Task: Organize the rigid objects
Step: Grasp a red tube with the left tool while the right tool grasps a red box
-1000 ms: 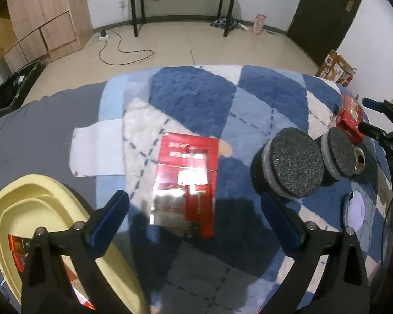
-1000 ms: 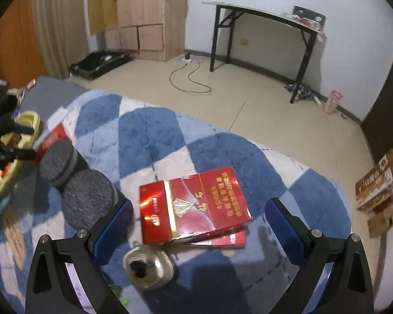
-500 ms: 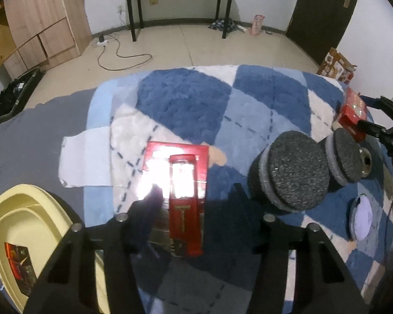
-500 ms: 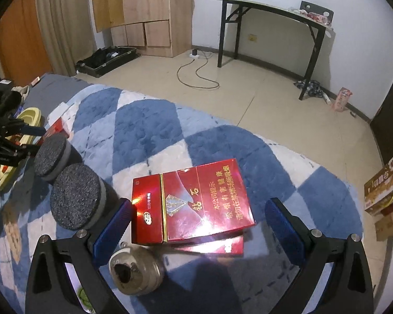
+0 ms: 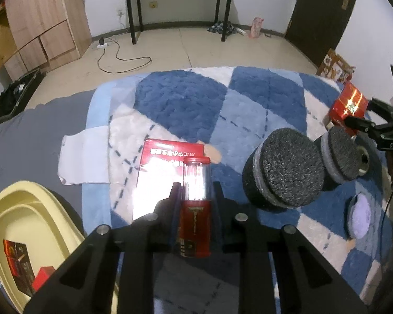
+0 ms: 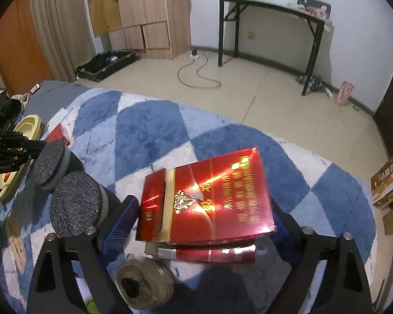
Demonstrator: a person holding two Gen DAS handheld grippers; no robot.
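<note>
Two tools, change: both jaws have just been closing, each with a red thing between them.
Left tool [image 5: 195,187]: fully closed on the small red and clear lighter [image 5: 196,209]; its pads press both sides.
Lighter, place: on the flat red pack [image 5: 165,162], near the left edge of the blue checked blanket [image 5: 183,99]. I cannot tell if it is lifted yet.
Right tool [image 6: 203,214]: partly closed around the red box [image 6: 222,183]. The blue left pad is just beside the box edge and the right pad is hidden, so I cannot tell if it grips.
Red box, place: on another red pack [image 6: 209,253], near the right edge of the blanket.
Against one second ago: then both tools stood wide open above these things, and the lighter lay free on its pack. My right camera now sits closer to the box.
Meaning for the task: I judge the lighter is secured and ready to go to the yellow tray [image 5: 18,209] at the left corner, where red packs already lie. The box grasp looks not finished.
</note>
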